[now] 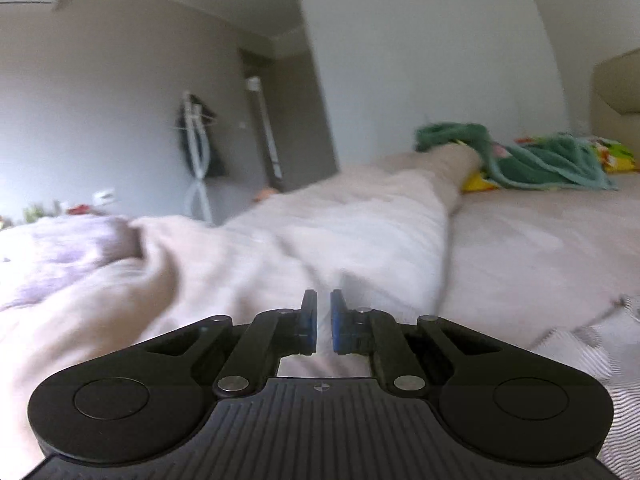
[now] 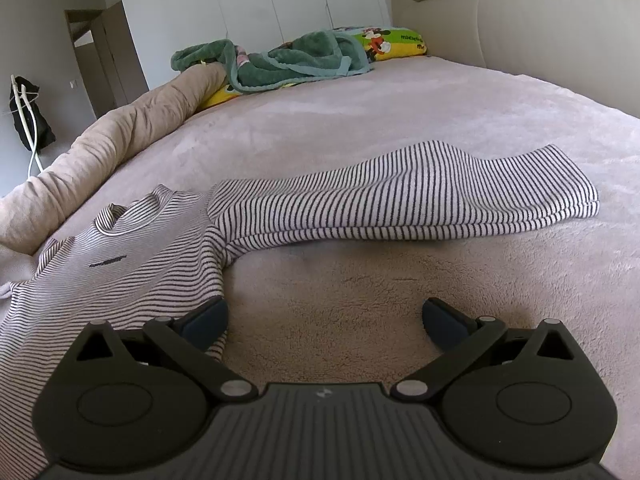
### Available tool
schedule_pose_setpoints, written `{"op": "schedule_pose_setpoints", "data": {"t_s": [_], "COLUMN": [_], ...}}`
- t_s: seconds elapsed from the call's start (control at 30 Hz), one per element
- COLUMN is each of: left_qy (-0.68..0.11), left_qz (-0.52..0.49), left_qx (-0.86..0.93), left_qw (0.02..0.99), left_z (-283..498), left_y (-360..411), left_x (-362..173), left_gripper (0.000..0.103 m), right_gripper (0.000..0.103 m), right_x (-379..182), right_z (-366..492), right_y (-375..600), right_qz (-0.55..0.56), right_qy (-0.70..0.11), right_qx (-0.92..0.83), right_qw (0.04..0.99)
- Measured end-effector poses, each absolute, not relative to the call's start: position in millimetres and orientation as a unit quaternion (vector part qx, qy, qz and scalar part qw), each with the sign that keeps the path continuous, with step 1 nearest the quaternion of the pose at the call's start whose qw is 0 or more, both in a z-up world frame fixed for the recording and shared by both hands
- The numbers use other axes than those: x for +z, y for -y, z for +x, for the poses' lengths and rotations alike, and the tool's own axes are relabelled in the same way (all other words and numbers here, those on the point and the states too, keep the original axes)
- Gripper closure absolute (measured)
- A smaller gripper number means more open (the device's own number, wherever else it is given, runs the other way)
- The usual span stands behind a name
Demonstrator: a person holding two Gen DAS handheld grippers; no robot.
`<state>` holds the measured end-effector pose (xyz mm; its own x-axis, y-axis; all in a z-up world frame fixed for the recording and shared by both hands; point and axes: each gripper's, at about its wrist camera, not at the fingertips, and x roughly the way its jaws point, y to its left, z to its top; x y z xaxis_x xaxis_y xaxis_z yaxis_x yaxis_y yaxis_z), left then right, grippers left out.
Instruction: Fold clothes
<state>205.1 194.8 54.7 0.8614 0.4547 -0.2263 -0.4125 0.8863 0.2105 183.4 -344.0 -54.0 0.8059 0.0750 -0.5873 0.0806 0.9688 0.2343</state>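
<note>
Right gripper (image 2: 325,322) sits low over the bed with its jaws spread wide and nothing between them, only the pinkish fleece bedspread (image 2: 400,112) showing in the gap. Its left finger pad (image 2: 206,322) is right at the edge of the striped shirt (image 2: 132,264), overlapping the fabric's hem in this view, though whether it actually touches is hard to call. That shirt lies flat on the bedspread, black-and-white stripes, collar up toward the far left, and one long sleeve (image 2: 420,196) stretched out to the right across the bed, just ahead of the open jaws. Over on the left gripper (image 1: 324,322), the blue pads (image 1: 310,320) are drawn almost together with a thin slit of light between them, and I can't tell if any cloth is caught in there; the picture is blurred. Beyond it runs a pale rolled duvet (image 1: 320,232) along the bed's edge, and a scrap of the striped fabric peeks in at the lower right. Far end of the bed: a green blanket (image 2: 288,60) heaped over a bright yellow cartoon pillow (image 2: 396,42), with the padded cream headboard (image 2: 540,28) behind and white wardrobe doors (image 2: 248,0) to the left.
</note>
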Motion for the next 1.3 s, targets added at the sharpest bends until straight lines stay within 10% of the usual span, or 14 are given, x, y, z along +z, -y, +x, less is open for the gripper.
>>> {"op": "schedule_pose_setpoints", "data": {"t_s": [0.13,0.3,0.5,0.63,0.73,0.97,1.1,1.3], "left_qy": [-0.158,-0.188,-0.243,-0.317,-0.326,-0.293,-0.275,-0.213], "left_qz": [-0.006,-0.072,-0.137,-0.230,-0.284,-0.282,-0.210,-0.130], "left_qx": [0.162,-0.052,-0.225,-0.128,-0.035,0.060,0.046,-0.123], "left_qw": [0.974,0.978,0.934,0.911,0.901,0.912,0.937,0.961], "left_z": [195,213,295,336,324,263,246,223], "left_y": [-202,-157,-116,-150,-195,-235,-199,-105], "left_x": [61,54,12,-23,-46,-39,-15,42], "left_gripper": [0.090,0.030,0.015,0.021,0.070,0.075,0.014,0.002], "right_gripper": [0.000,0.000,0.000,0.000,0.000,0.000,0.000,0.000], "right_x": [-53,-51,-52,-53,-54,-51,-44,3], "right_z": [186,193,192,190,189,196,203,208], "right_y": [343,338,334,335,336,344,349,347], "right_qz": [0.119,0.099,0.086,0.088,0.090,0.101,0.100,0.230], "right_qy": [-0.319,-0.343,-0.339,-0.334,-0.330,-0.352,-0.376,-0.310], "right_qx": [-0.003,-0.006,-0.011,-0.011,-0.010,0.001,0.019,0.107], "right_qw": [0.940,0.934,0.937,0.938,0.940,0.931,0.921,0.917]}}
